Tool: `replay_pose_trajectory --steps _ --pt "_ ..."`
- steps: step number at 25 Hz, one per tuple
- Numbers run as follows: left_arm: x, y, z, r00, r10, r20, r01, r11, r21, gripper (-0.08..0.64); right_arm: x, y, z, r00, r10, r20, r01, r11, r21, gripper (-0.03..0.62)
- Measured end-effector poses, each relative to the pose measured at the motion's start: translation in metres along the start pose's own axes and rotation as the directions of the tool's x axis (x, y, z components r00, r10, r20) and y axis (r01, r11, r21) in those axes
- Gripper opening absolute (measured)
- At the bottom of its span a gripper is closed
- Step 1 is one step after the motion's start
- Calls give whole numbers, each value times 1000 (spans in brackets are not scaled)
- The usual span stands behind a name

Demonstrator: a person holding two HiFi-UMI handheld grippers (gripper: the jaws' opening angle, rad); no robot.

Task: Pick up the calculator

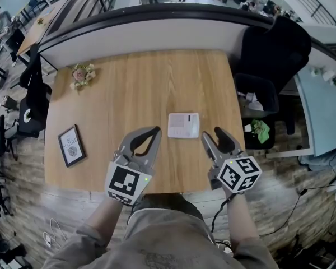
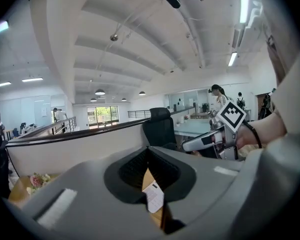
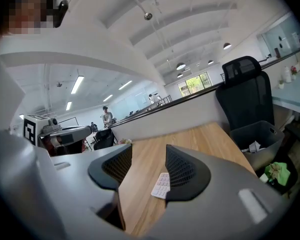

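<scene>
Logging for R1: where does the calculator [image 1: 183, 125] lie?

R2: Flat on the wooden table [image 1: 134, 88], keys up, pale casing. Position is right of centre, toward the near edge. It sits just beyond the tips of both grippers, roughly between them. Nothing holds it.

R1: State of the left gripper [image 1: 155, 131]?

R2: Jaws together at the tips, a loop-shaped gap behind them, nothing clamped. In the left gripper view the dark inner faces meet at a peak. Through the opening below that peak, part of the calculator and a strip of table show. In the head view this gripper is just left of the calculator, on its near side, not touching it.

R1: And the right gripper [image 1: 215, 137]?

R2: Jaws apart, empty. The right gripper view shows bare wood between the ribbed pads [image 3: 182, 171]. The calculator is farther along, partly hidden behind the right-hand jaw. In the head view the tips are just right of the calculator's near right corner. Whether one touches it, cannot tell.

R1: Other items?

R2: On the table, a framed picture [image 1: 71, 145] near left and a dried flower bunch [image 1: 82, 75] far left. Off the table's right edge, a black office chair [image 1: 275, 48] and a dark bin [image 1: 259, 94].
</scene>
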State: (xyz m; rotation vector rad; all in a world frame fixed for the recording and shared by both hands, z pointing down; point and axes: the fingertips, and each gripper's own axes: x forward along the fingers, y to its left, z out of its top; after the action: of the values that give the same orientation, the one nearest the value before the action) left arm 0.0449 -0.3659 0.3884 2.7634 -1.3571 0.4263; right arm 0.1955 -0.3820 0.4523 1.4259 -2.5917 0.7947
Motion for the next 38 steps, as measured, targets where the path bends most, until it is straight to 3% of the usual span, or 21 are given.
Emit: replay_pose_trajectory --steps 13,19,24,31,35,38 --pt "69 44 -111 989 -8 -150 -6 996 -89 2 91 -83 -94 976 -70 -205 95 989 115 216" --pt "88 49 -163 972 -57 -228 26 990 -137 2 114 -120 -135 959 -106 -264 168 960 223 216" --pt "100 50 -196 959 -80 -273 41 988 -146 2 134 -133 -162 947 -91 -308 182 942 282 216" --pt "107 53 -214 950 -107 -294 54 982 -181 2 154 -134 -182 935 -39 -352 171 921 351 207" --pt "104 47 -216 949 -126 -290 68 977 -201 2 154 -129 -182 939 2 -344 145 904 402 93" --pt "97 48 -216 948 -131 -291 72 976 -207 2 152 -127 -180 950 -11 -313 162 872 461 78"
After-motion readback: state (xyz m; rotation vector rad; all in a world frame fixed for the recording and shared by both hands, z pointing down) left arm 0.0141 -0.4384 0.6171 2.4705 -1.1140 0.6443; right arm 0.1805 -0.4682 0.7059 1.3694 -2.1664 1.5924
